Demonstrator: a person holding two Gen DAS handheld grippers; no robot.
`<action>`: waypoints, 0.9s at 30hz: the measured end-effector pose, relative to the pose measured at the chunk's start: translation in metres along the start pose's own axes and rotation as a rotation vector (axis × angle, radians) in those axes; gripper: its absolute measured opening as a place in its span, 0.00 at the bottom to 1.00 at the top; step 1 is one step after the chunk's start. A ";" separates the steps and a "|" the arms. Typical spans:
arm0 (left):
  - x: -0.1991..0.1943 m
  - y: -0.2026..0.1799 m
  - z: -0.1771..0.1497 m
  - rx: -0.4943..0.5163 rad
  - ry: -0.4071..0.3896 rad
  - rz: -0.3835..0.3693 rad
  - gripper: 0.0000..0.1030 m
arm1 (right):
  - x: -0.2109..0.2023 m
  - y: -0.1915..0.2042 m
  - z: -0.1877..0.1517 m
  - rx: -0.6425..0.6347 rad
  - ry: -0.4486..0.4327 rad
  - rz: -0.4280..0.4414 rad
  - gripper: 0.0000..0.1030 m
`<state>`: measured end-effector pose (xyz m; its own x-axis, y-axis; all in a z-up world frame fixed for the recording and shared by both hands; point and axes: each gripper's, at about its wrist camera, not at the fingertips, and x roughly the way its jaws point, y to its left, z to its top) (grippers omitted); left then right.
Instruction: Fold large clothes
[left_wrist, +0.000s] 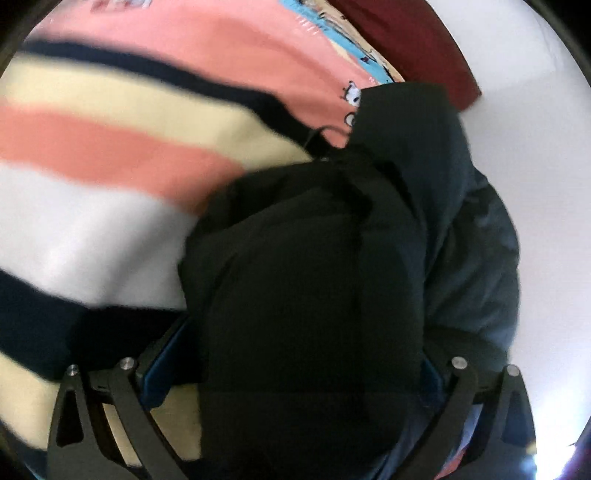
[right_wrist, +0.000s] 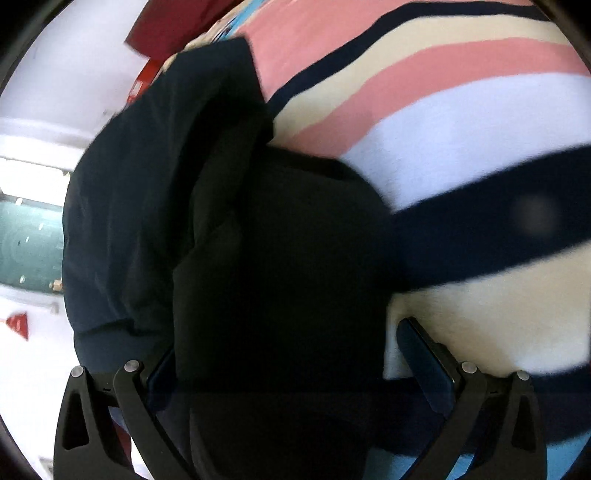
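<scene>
A: Dark garment (left_wrist: 314, 288) fills the middle of both wrist views. Where are the jaws of the left gripper (left_wrist: 310, 365)?

B: They stand wide apart. The dark cloth lies bunched between them, over the space between the two blue inner faces. I cannot see if those faces press on it, because the fabric hides them.

A: And the right gripper (right_wrist: 295, 354)?

B: Its jaws are also spread wide, and the same dark garment (right_wrist: 266, 266) sits between them as a thick mass. The right finger (right_wrist: 424, 354) shows free, with pale blanket behind it; the left one is mostly covered by cloth. Whether it pinches the fabric, I cannot tell.

A: What is around the garment?

B: In the left view a fold of it goes up and to the right, more navy there than black. In the right view the navy part spreads to the left and upward. The picture is blurred, so the seams are not clear.

A: What does it lie on?

B: On a striped blanket (left_wrist: 110, 140) with bands of pink, cream, white and dark navy. The same striped blanket (right_wrist: 461, 129) takes the right half of the right view. It looks like bedding, not a desk.

A: Anything further out?

B: A dark red cloth (left_wrist: 413, 40) at the top of the left view, beside a light blue printed fabric (left_wrist: 328, 26), and a white wall (left_wrist: 535, 129) on the right. In the right view there is a greenish floor (right_wrist: 29, 251) far left.
</scene>
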<state>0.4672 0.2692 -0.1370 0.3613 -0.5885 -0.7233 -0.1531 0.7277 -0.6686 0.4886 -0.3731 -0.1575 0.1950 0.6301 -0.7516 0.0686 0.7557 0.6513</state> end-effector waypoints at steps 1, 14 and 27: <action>0.003 0.004 -0.002 -0.015 0.007 -0.031 1.00 | 0.004 0.001 0.000 -0.008 0.009 0.029 1.00; 0.008 -0.037 -0.030 0.082 -0.057 0.010 0.69 | 0.023 0.010 -0.012 -0.082 -0.072 0.067 0.93; -0.064 -0.107 -0.064 0.145 -0.216 -0.138 0.24 | -0.047 0.100 -0.032 -0.266 -0.299 0.148 0.20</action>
<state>0.4016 0.2065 -0.0303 0.5596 -0.6083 -0.5628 0.0392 0.6978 -0.7152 0.4553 -0.3209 -0.0602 0.4614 0.6851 -0.5637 -0.2282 0.7056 0.6708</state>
